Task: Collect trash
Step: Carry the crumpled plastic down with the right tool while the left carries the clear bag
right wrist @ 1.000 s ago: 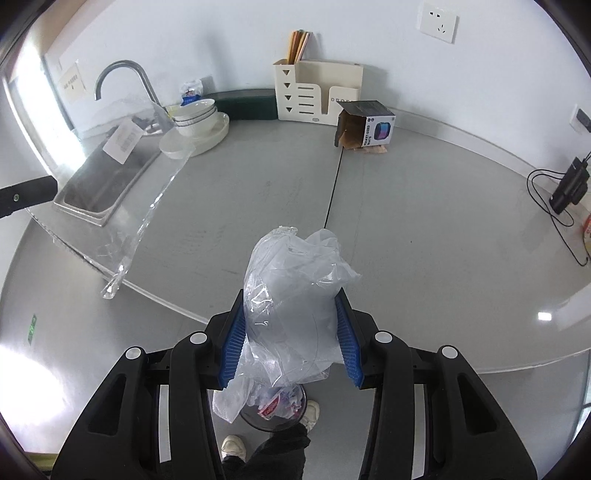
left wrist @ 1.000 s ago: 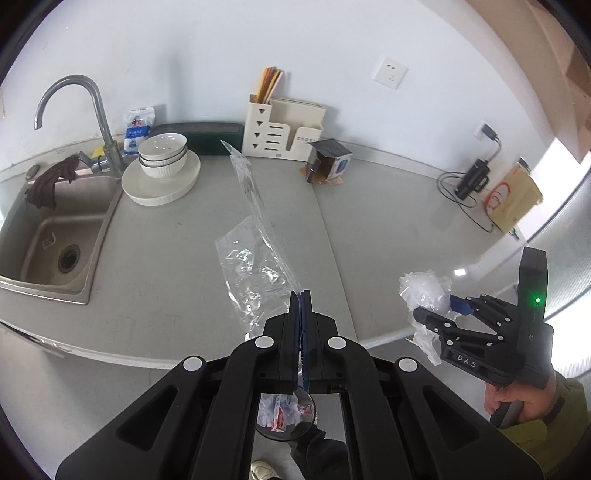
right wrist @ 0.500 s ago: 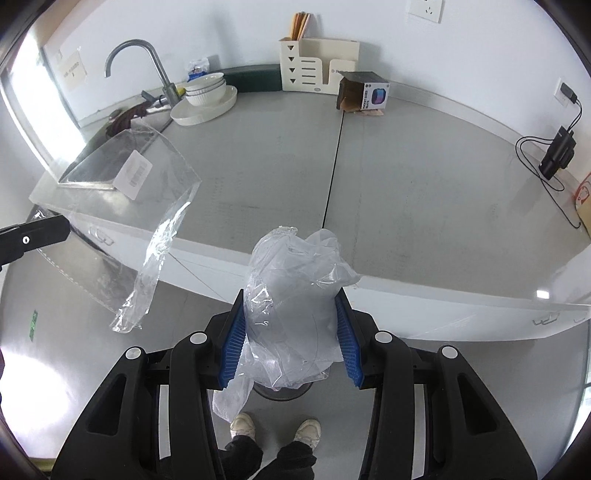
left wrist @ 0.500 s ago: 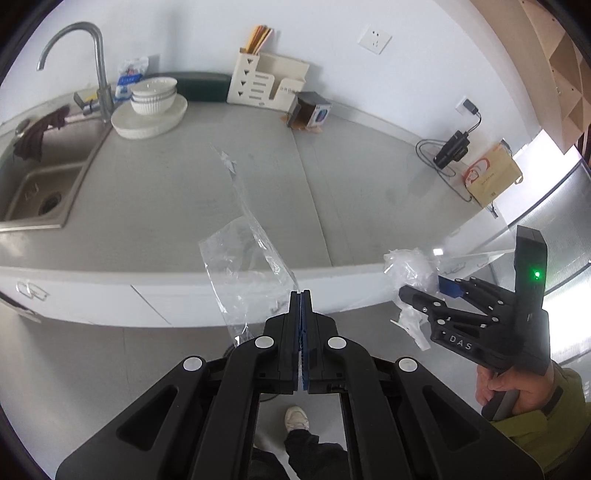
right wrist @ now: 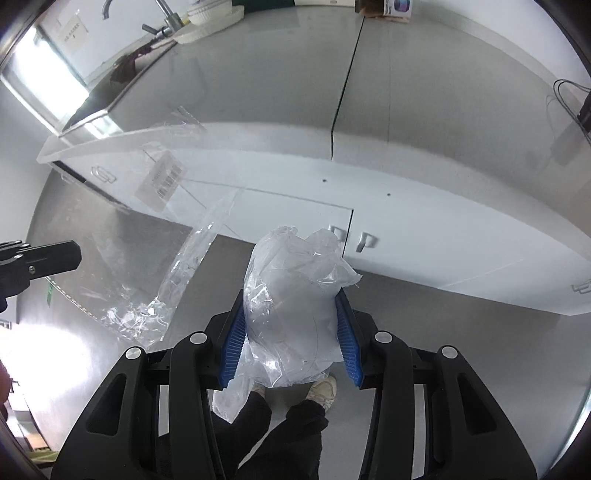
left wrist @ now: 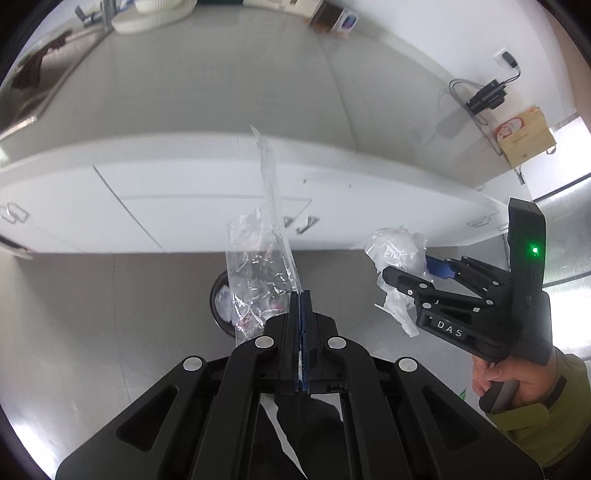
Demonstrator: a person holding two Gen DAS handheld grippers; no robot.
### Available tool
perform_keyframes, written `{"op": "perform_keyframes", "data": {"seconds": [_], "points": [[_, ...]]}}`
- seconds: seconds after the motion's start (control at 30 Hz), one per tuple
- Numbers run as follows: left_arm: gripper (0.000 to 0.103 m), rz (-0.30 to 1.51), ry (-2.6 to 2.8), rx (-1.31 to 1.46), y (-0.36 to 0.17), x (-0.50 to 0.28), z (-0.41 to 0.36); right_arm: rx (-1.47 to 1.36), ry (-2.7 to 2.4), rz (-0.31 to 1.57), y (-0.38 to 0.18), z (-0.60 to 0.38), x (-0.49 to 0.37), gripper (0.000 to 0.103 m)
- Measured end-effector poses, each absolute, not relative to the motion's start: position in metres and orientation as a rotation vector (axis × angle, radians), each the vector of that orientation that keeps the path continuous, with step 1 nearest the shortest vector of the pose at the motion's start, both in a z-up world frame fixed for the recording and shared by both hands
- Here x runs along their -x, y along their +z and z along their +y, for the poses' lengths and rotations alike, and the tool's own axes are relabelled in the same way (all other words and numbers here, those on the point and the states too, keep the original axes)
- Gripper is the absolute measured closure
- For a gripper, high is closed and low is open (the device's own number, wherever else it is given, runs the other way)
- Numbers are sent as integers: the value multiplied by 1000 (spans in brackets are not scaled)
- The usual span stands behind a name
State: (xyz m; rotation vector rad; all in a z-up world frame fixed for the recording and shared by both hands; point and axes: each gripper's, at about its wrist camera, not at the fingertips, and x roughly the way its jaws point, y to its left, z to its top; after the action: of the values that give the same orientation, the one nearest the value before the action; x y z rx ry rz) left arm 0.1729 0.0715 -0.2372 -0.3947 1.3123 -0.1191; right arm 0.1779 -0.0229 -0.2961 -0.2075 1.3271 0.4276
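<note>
My left gripper (left wrist: 300, 295) is shut on a clear plastic bag (left wrist: 271, 221) that stands up from its jaws; the bag also shows in the right wrist view (right wrist: 173, 258), with a barcode label. My right gripper (right wrist: 291, 325) is shut on a crumpled clear plastic wrapper (right wrist: 295, 302); the wrapper also shows in the left wrist view (left wrist: 397, 258), right of the left gripper. A round trash bin (left wrist: 221, 302) with litter inside stands on the floor, seen through the bag just left of the left gripper. Both grippers hang over the floor in front of the counter.
White cabinet doors (left wrist: 184, 214) and the grey countertop (right wrist: 424, 92) lie ahead. On the counter are a sink (left wrist: 33, 85), a plate with bowls (left wrist: 151, 18), a small box (left wrist: 338, 20), a charger with cable (left wrist: 484, 98) and a cardboard box (left wrist: 524, 134). The person's legs and shoes (right wrist: 323, 391) are below.
Both grippers have pulled back from the counter and tilted down toward the floor, each still holding its plastic. The trash bin has come into the left wrist view.
</note>
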Motion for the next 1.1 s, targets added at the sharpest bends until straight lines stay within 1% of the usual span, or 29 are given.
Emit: {"op": "perform_keyframes", "data": {"seconds": [0.23, 0.4, 0.57, 0.83, 0.93, 1.1], "points": [[103, 1399, -129, 402, -306, -177, 59, 202, 443, 1429, -373, -31, -175, 58], [103, 1482, -107, 429, -374, -181, 52, 205, 447, 1480, -431, -36, -176, 58], [103, 1518, -121, 438, -434, -180, 41, 203, 441, 1511, -480, -38, -179, 58], [103, 1602, -115, 471, -540, -178, 46, 179, 433, 1588, -572, -37, -188, 58], [103, 1631, -114, 487, -574, -181, 54, 193, 434, 1611, -607, -37, -187, 58], [103, 1672, -124, 481, -623, -187, 44, 215, 426, 1639, -656, -38, -185, 58]]}}
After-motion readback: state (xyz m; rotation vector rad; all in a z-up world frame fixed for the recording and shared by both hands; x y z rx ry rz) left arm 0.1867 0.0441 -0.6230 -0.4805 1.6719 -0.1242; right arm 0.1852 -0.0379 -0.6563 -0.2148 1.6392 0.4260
